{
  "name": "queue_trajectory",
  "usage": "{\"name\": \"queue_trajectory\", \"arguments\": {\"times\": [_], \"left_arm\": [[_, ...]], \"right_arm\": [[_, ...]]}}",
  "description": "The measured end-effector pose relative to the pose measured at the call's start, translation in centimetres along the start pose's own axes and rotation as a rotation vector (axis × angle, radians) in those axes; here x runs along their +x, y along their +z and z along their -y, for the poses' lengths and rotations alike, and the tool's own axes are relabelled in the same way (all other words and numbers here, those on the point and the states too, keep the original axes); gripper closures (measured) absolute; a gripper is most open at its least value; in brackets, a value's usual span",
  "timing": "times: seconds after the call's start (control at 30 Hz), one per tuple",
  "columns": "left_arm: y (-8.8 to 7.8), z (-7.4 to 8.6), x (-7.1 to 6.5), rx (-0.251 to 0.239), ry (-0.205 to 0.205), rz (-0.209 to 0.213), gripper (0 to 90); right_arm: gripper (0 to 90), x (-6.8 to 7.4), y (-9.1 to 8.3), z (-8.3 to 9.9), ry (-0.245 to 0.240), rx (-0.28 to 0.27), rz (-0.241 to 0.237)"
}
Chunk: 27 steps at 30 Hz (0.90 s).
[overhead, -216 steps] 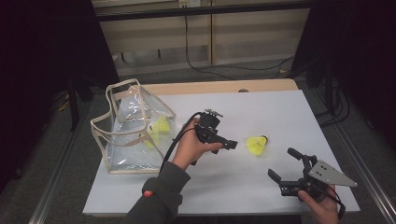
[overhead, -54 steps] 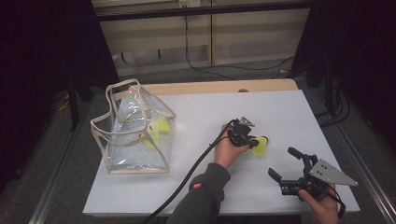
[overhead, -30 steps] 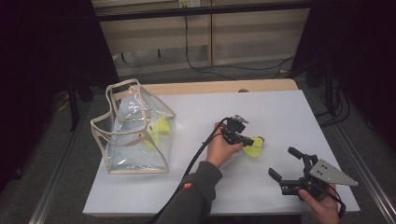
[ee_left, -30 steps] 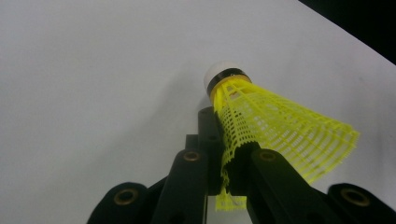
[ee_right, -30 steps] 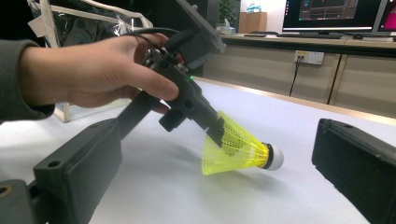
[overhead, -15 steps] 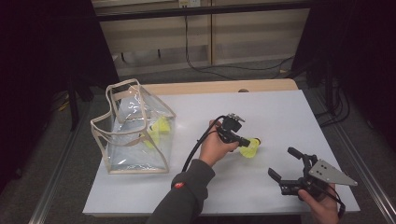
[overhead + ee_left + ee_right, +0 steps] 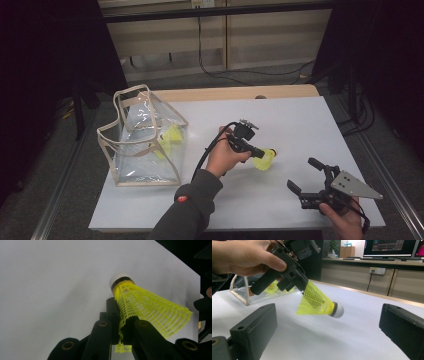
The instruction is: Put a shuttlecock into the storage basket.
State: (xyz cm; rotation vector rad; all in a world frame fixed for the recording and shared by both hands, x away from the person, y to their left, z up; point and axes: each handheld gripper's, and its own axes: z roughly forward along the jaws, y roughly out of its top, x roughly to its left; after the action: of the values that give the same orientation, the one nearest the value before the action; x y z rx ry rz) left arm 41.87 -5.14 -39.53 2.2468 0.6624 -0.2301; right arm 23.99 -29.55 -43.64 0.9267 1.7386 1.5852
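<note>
High view: left tongs (image 7: 261, 152) clamp a yellow shuttlecock (image 7: 265, 160) mid-counter (image 7: 300, 120); right tongs (image 7: 306, 176) gape at 4 o'clock.

Left gripper view: skirt pinched.

Right gripper view: shuttlecock airborne. Likely next: carry toward clear bag (image 7: 142, 137) at 9 o'clock.

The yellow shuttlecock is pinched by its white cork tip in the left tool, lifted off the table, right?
Not quite. The left tool pinches the yellow shuttlecock by the edge of its mesh skirt, not its white cork tip, which points away, free. The left gripper view shows this. It is lifted off the table.
</note>
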Motion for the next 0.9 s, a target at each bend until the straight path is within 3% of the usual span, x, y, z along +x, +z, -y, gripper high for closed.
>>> {"name": "queue_trajectory", "arguments": {"times": [0.3, 0.47, 0.53, 0.7, 0.9], "left_arm": [[-1.5, -0.1, 0.1, 0.019, -0.001, 0.002, 88.5], [-1.9, -0.1, 0.1, 0.019, -0.021, -0.002, 88.5], [-2.2, -0.1, 0.2, 0.027, -0.002, 0.004, 88.5], [-2.8, -0.2, 0.2, 0.019, -0.016, 0.001, 88.5], [-3.7, -0.3, 0.1, 0.046, -0.008, -0.011, 88.6]], "right_arm": [[1.2, 0.1, 0.0, 0.0, -0.003, -0.001, -0.001], [1.2, 0.0, 0.0, 0.0, -0.004, -0.001, 0.001], [1.2, 0.0, 0.0, 0.0, -0.005, -0.001, 0.001], [1.2, 0.0, 0.0, 0.0, -0.003, -0.001, 0.0], [1.2, 0.0, 0.0, 0.0, -0.003, -0.001, 0.0]]}}
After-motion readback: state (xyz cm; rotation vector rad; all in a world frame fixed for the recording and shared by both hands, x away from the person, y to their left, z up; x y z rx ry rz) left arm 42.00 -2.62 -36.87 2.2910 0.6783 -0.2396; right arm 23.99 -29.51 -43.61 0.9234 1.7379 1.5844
